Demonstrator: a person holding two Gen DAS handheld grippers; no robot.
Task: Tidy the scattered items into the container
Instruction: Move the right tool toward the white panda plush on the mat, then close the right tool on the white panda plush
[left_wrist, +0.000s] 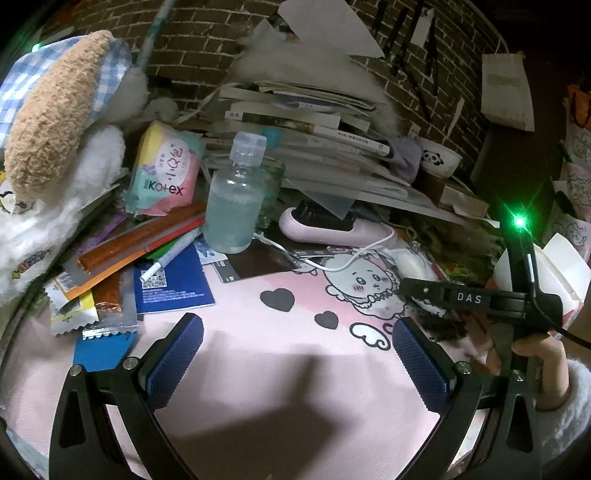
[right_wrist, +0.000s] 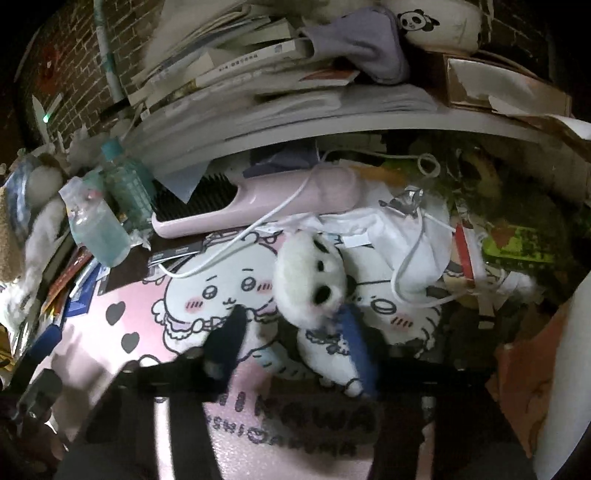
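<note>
Black left gripper (left_wrist: 297, 363) frame, blue knurled pads (left_wrist: 176, 357), silver screws, right gripper (right_wrist: 295, 343) body lettered "DAS", green light, black cable, fluffy white sleeve (left_wrist: 576, 398)

Cluttered home desk, book pile (left_wrist: 295, 122), plush toy (left_wrist: 55, 122), brick wall (left_wrist: 207, 40)

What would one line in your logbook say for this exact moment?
left gripper: open, empty, over pink mat | right gripper: around small white plush, grip unclear (blur) | container: not identifiable
</note>
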